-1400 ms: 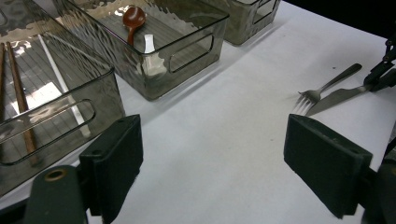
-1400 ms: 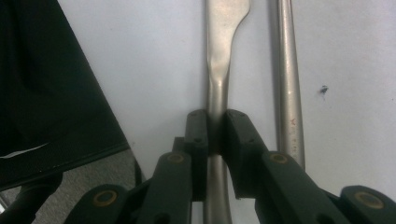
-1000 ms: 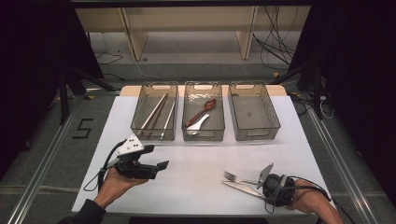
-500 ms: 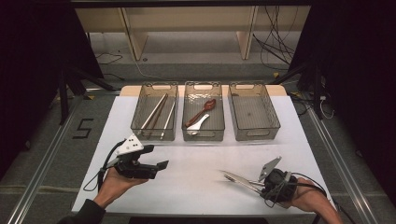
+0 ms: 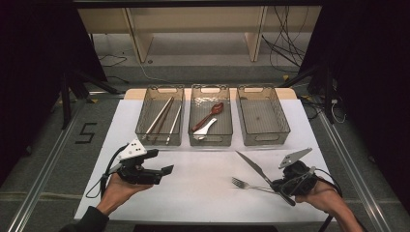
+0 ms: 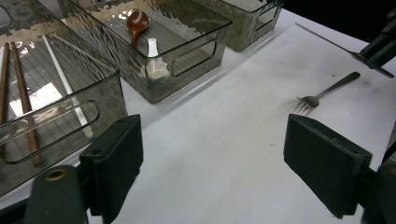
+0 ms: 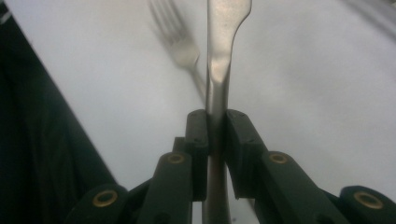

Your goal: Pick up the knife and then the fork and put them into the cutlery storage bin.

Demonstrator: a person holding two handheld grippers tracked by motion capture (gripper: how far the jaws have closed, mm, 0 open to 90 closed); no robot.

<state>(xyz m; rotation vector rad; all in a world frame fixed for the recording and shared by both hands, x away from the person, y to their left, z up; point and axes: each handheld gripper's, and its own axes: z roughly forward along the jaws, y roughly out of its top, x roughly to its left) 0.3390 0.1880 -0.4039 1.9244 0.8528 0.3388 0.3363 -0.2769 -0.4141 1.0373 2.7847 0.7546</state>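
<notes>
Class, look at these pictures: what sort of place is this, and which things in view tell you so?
Probably a lab or recording workspace, not a kitchen: a white-covered table holds three clear plastic sorting bins, loose black cables lie on the floor behind, and a black number five is taped on the floor.

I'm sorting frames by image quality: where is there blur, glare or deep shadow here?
Right gripper view: the knife clamped between the jaws is soft, and the fork behind it is blurred. Left gripper view: sharp, with ripply glare on the middle bin. High view: the white mat is brightly lit, the surroundings fall into dark shadow, and the fork casts a faint shadow.
</notes>
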